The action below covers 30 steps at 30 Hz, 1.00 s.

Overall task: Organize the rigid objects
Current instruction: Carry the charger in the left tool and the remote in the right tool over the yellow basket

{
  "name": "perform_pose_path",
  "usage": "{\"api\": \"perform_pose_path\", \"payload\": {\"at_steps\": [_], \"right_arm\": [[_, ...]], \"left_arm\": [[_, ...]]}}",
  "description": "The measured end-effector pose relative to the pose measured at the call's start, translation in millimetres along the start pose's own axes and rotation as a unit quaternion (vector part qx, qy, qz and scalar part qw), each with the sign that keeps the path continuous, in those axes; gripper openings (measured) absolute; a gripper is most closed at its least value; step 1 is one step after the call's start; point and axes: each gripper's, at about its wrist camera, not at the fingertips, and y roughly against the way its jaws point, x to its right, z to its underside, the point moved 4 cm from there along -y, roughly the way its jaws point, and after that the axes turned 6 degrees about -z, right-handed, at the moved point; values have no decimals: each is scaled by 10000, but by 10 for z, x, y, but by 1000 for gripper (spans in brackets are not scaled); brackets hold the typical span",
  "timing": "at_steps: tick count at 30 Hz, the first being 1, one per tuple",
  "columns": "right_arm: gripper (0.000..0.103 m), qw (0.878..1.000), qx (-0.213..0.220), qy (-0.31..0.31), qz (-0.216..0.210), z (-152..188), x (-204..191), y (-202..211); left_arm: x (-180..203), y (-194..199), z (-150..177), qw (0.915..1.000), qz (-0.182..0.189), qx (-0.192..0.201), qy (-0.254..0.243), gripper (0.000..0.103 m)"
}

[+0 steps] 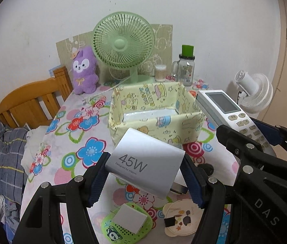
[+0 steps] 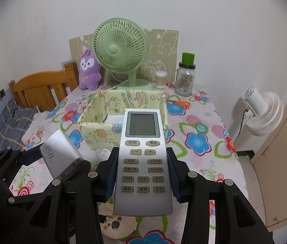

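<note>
Both loads lifted clear of the floral tablecloth (image 1: 78, 134), neither yet dropped. Left gripper (image 1: 144, 181) pinching a white 45W charger (image 1: 145, 162) by its two flat sides, blue pads tight on the shell, prongs pointing back toward the camera. Right gripper (image 2: 142, 174) clamped on a silver air-conditioner remote (image 2: 142, 160) across the keypad, screen end out ahead. Both hovering just short of the yellow cartoon-print fabric bin (image 1: 155, 122), charger over its near wall, remote over its right corner.

Inside the bin, something pale and flat already lying on the bottom; hard to tell what. Judged roughly midway: two items in hand, ready for release into the bin.

Left on the cloth near the camera: a green panda-print gadget (image 1: 123, 227) with a white block (image 1: 130, 217) on top, and a round cream lidded dish (image 1: 181, 219) bearing a small dark piece. Probably next for collection.
</note>
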Motion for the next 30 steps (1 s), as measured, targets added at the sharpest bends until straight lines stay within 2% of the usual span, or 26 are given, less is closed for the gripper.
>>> {"api": "perform_pose_path", "payload": {"at_steps": [15,30], "right_arm": [[48,9998,188,-79,-8,-300,69,35],[48,9998,158,-134,-23,-540,157,-244]], "left_arm": [[-5,49,-359,9995,-50,323,-5,71],[-1,-218,-611,9998,6,216,19,71]]}}
